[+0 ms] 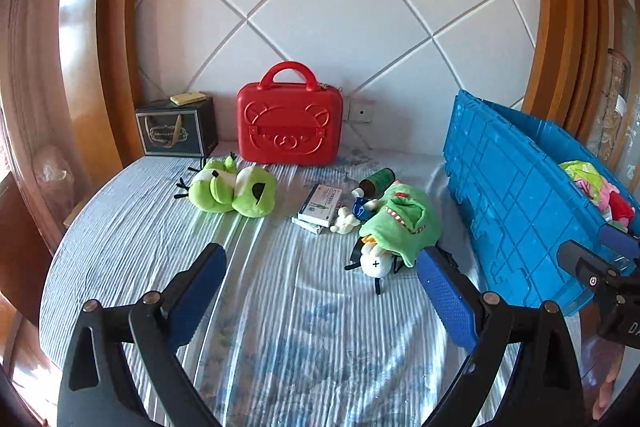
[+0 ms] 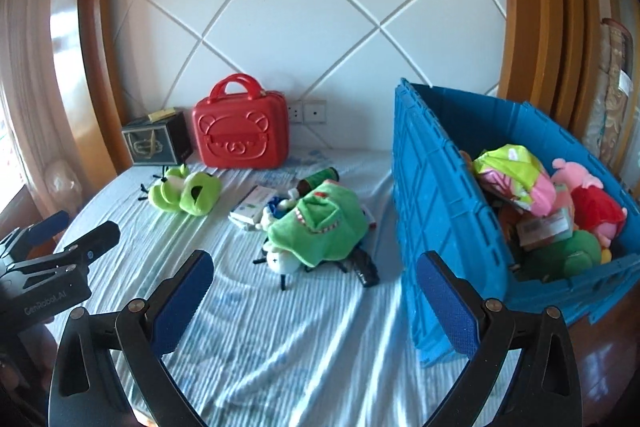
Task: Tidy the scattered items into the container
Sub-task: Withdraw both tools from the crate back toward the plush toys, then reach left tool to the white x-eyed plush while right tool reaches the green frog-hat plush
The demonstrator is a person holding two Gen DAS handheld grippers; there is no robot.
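Both tongs empty over the bed — the crate part-filled, a pile left to clear.

From the left wrist view, we see our left gripper (image 1: 320, 291) spread wide with nothing between its pads, hovering above the striped sheet (image 1: 280, 327). The pile lies at 1 o'clock of it: a green dino plush (image 1: 400, 219) draped over a white toy (image 1: 374, 263), with a box (image 1: 320, 205) and a dark bottle (image 1: 378, 179) just behind. A frog plush (image 1: 230, 189) sits at 11 o'clock, apart. The box's print is too small to read. From the right wrist view, our right gripper (image 2: 316, 291) is likewise agape and empty, close beside the blue crate (image 2: 436, 187) at 2 o'clock — probably kept near for short drops. The crate already holds plush toys. The left tool's body reads "GenRoboLAI", as best we can tell.
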